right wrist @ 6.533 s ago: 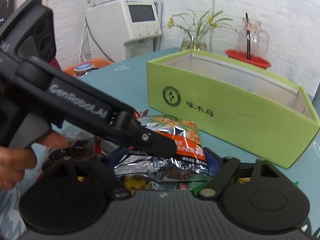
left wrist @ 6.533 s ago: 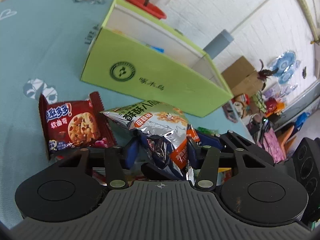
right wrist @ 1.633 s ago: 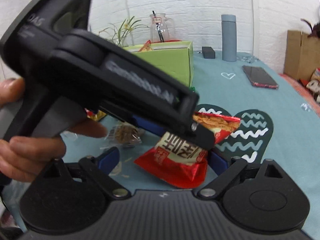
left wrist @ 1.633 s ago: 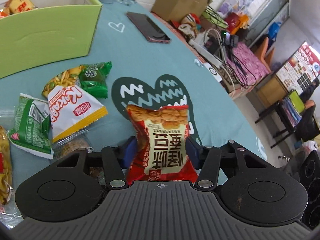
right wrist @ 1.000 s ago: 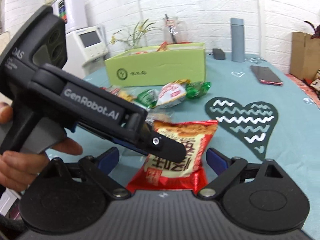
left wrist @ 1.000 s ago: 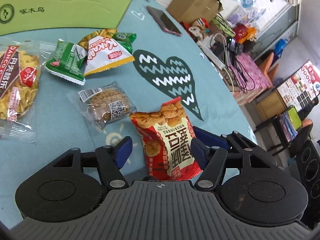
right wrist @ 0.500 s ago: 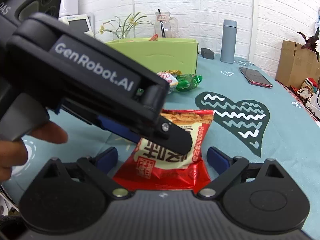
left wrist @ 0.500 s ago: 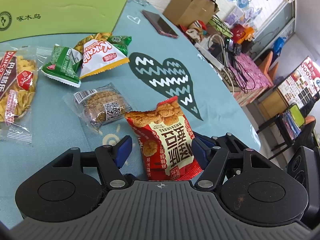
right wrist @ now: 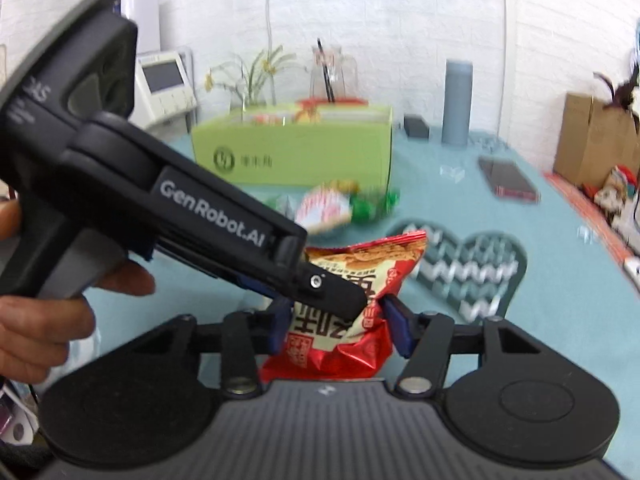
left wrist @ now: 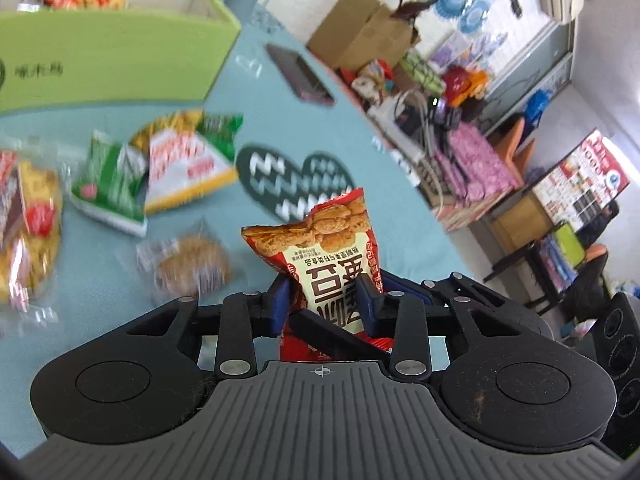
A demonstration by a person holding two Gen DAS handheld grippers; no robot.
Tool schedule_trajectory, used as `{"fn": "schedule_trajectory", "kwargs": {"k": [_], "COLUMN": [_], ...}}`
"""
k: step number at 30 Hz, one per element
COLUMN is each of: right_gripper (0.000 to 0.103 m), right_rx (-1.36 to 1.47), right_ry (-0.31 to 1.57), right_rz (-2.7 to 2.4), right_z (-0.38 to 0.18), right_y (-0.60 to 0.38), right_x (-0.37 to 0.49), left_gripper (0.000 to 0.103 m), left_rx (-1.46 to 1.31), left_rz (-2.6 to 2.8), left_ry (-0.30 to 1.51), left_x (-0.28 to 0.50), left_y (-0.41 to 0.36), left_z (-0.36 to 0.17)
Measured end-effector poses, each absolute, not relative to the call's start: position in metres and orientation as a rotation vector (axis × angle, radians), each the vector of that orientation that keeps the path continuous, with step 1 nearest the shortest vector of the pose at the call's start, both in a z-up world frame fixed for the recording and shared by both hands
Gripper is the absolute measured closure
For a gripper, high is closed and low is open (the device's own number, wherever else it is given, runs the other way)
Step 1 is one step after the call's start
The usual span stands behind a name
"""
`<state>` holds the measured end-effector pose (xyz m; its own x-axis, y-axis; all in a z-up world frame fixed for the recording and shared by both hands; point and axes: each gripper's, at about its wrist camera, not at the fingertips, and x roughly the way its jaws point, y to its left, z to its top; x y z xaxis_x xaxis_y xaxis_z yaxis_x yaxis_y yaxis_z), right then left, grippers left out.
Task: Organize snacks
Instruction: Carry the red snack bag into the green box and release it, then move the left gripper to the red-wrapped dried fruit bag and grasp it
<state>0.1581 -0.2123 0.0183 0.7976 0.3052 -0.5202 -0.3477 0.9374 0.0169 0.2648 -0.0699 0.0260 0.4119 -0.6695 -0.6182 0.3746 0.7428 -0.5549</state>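
Both claws have just been closing and now pinch one crinkly red foil snack bag (left wrist: 320, 256): left claw (left wrist: 323, 303) on its lower middle, right claw (right wrist: 339, 326) squeezing its sides, bag raised off the teal surface (left wrist: 256, 92). Keep both grips firm and level while carrying it to the lime-green cardboard box (right wrist: 296, 152) at the far edge. Motion blur smears the loose packets; the left device hides part of the bag.

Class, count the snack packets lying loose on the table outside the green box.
5: a clear-wrapped round cake, a green packet, a white triangular packet, a green-and-yellow one behind it, and a yellow bag at the left edge. More may lie out of frame.
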Motion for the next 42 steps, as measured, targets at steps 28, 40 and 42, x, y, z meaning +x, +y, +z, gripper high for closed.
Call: {"fn": "schedule_trajectory", "kwargs": {"k": [28,40,42], "right_gripper": [0.011,0.011,0.011], "right_rx": [-0.191,-0.171,-0.161], "right_ry": [0.373,0.459,0.482], "right_rz": [0.543,0.666,0.69], "right_z": [0.072,0.049,0.041], "right_y": [-0.152,-0.137,-0.125], "right_x": [0.388,0.261,0.244], "left_gripper": [0.037,0.035,0.035], "left_rx": [-0.29,-0.283,-0.337], "left_rz": [-0.363,-0.31,-0.259], "left_ry": [0.652,0.586,0.583], "left_x": [0.45,0.287,0.261], "left_y": [0.018,0.052,0.072], "left_z": [0.093,0.08,0.07]}}
